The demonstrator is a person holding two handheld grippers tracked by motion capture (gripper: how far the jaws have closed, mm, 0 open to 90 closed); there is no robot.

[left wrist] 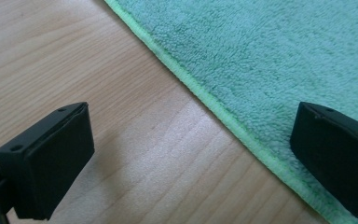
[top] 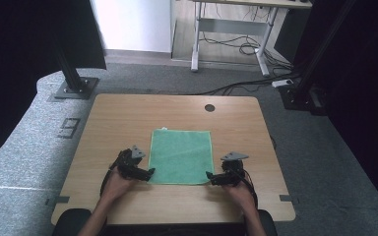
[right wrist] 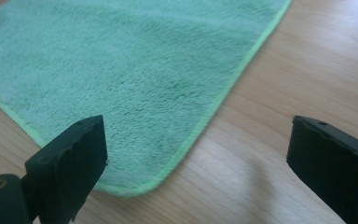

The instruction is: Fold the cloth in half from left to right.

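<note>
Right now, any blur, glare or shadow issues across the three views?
High view: evenly lit table, dark at both side edges, green towel sharp. Left gripper view: weave crisp, soft shadow beside the left jaw. Right gripper view: towel's far part slightly soft, jaw shadows on wood; no glare.

Soft even light, dark corners.

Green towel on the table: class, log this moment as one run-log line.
green towel: flat on table | left gripper: open at near-left corner | right gripper: open at near-right corner
</note>
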